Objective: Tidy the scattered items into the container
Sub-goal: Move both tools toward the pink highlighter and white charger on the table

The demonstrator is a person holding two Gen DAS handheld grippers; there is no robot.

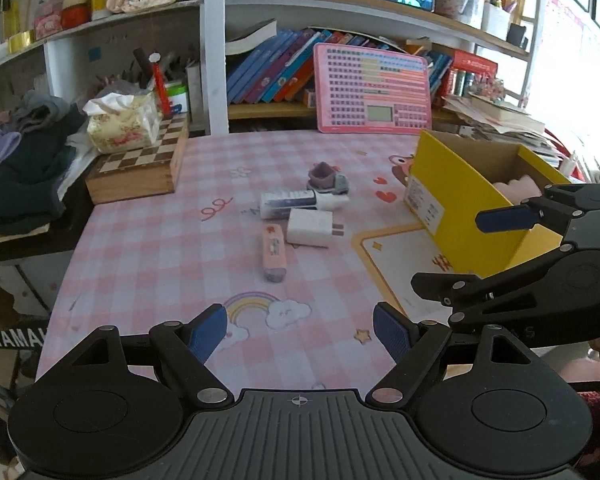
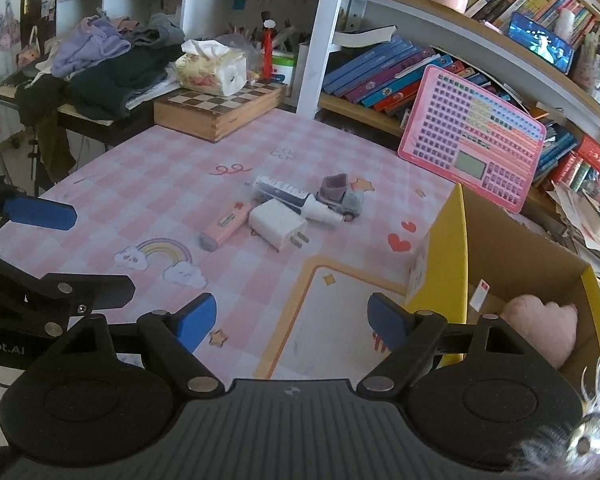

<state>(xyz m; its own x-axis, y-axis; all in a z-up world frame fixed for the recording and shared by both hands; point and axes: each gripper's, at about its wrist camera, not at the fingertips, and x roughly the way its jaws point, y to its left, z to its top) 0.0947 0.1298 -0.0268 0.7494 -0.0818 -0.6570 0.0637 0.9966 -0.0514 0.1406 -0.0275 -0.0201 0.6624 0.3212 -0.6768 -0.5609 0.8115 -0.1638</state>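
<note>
- Left hand-held gripper (image 1: 300, 330): matte black, ribbed grey centre plate, a small crosshair mark.
- Fingers (image 1: 392, 332) wore blue textured pads; silver rivets dotted the black linkages.
- Right hand-held gripper (image 2: 292, 322): same build, round black discs either side, blue pads (image 2: 194, 322).

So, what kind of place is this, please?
Most likely a child's study corner at home. A desk with a pink checked cartoon mat stands against shelves packed with children's books, a pink learning tablet leans there, and folded clothes lie piled on the side.
</note>
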